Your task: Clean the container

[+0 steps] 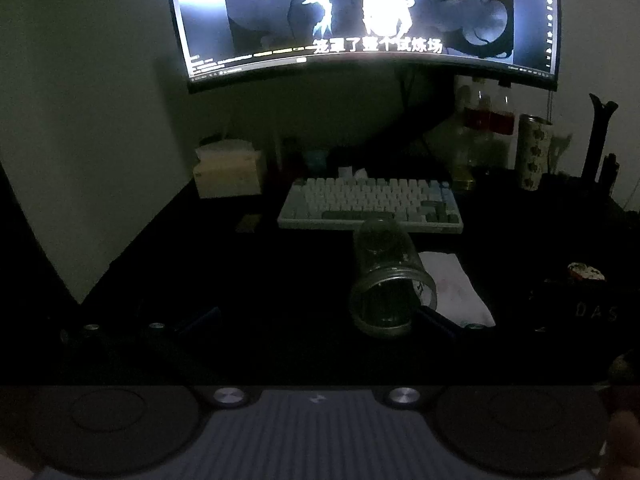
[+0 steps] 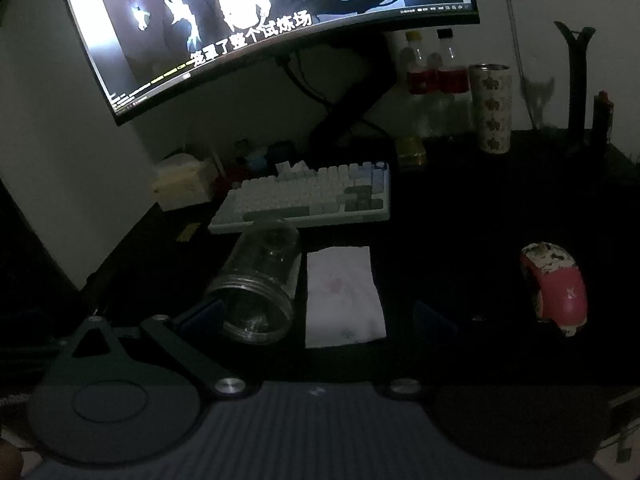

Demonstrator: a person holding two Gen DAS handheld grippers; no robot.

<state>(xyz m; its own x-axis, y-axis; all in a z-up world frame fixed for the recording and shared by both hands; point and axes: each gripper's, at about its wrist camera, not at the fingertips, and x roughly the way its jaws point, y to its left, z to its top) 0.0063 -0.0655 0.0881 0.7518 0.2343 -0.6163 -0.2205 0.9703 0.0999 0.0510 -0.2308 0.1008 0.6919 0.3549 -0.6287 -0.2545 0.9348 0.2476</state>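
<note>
A clear glass jar (image 1: 384, 280) (image 2: 256, 284) lies on its side on the dark desk, its open mouth facing me. Beside it on the right lies a flat white tissue (image 1: 456, 292) (image 2: 342, 298). My left gripper (image 1: 320, 320) is open wide; the jar's mouth sits just inside its right finger (image 1: 438, 318), and I cannot tell if they touch. My right gripper (image 2: 316, 318) is open too, with the jar close to its left finger (image 2: 202, 316) and the tissue between the fingers. Neither gripper holds anything.
A white keyboard (image 1: 370, 204) (image 2: 308, 200) lies just behind the jar under a lit monitor (image 1: 360, 16). A pink mouse (image 2: 556, 288) is at the right. Bottles (image 2: 436, 80), a patterned tumbler (image 2: 492, 108) and a pale box (image 1: 228, 168) stand along the back.
</note>
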